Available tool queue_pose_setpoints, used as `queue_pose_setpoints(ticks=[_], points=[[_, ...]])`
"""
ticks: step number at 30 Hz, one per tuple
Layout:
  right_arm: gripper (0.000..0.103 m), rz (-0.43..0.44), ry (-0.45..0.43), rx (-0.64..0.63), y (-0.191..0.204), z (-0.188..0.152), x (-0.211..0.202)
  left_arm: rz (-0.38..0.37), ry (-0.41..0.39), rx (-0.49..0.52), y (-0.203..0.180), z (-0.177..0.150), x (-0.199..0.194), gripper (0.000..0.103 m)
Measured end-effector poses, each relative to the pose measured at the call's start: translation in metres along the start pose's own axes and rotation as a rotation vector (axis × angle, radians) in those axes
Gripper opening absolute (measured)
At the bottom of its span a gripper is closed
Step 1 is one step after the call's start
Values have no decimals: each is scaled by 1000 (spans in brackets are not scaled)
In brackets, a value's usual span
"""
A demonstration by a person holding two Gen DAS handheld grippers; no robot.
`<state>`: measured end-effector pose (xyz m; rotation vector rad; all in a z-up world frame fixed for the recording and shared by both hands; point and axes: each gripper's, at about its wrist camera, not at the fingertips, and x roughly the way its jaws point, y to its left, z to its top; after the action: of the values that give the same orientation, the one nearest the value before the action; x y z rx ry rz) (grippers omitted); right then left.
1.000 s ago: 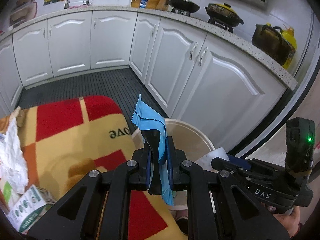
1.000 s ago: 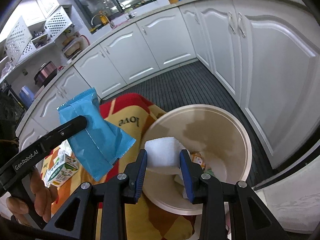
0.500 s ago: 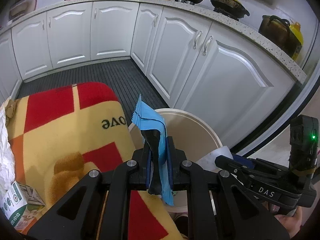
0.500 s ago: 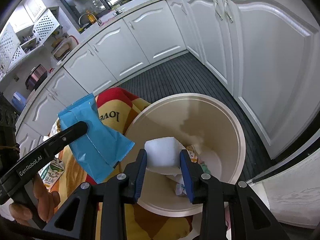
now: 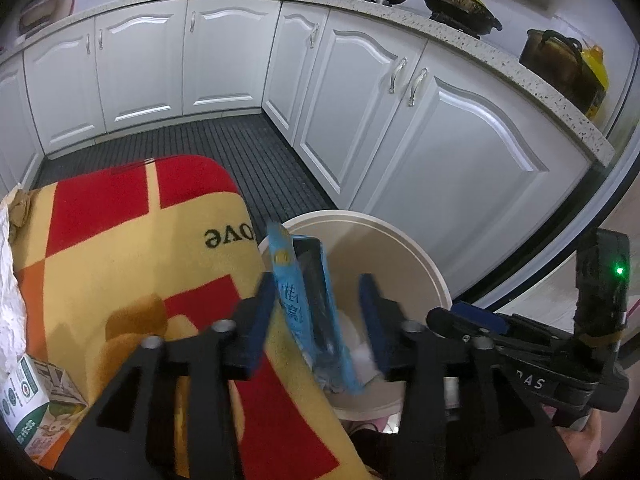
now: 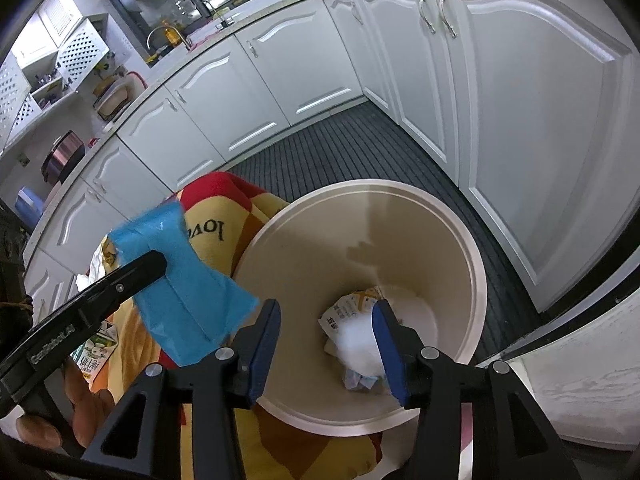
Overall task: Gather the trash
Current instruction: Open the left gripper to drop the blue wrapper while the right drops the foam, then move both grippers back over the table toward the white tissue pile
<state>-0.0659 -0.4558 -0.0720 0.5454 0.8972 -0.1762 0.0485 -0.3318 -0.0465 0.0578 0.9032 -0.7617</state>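
A cream round bin (image 5: 420, 264) stands on the floor beside the blanket. My left gripper (image 5: 316, 284) hangs over its near rim with jaws opening. The blue wrapper (image 5: 304, 304) stands loose between them, leaning by the left pad and clear of the right one. In the right wrist view the wrapper (image 6: 188, 288) hangs beside one left finger (image 6: 132, 276), just outside the bin's rim (image 6: 476, 272). My right gripper (image 6: 326, 312) is above the bin, jaws opening, nothing between them. A white paper wad (image 6: 360, 340) lies on other litter at the bin's bottom.
A red and yellow blanket (image 5: 120, 240) covers the surface left of the bin. A green and white carton (image 5: 28, 396) and crumpled white paper (image 5: 8, 300) lie on it. White cabinets (image 5: 440, 140) close the right side and back. A dark ribbed mat (image 6: 340, 160) covers the floor.
Both pairs of jaws have spread apart. The white wad dropped out of the right gripper into the bin. The blue wrapper came free of the left pads and tilts lower.
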Motion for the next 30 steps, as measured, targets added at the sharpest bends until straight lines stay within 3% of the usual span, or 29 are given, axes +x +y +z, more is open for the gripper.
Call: queue_pose_setpoints(ticks=[10, 20, 30], points=[[47, 5, 6, 1, 1, -2, -1, 7, -18, -3, 1, -2, -16, 47], [47, 26, 9, -50, 28, -5, -7, 54, -32, -6, 14, -9, -39, 48], [48, 60, 20, -103, 68, -6, -5, 97, -38, -58, 53, -16, -74, 54]])
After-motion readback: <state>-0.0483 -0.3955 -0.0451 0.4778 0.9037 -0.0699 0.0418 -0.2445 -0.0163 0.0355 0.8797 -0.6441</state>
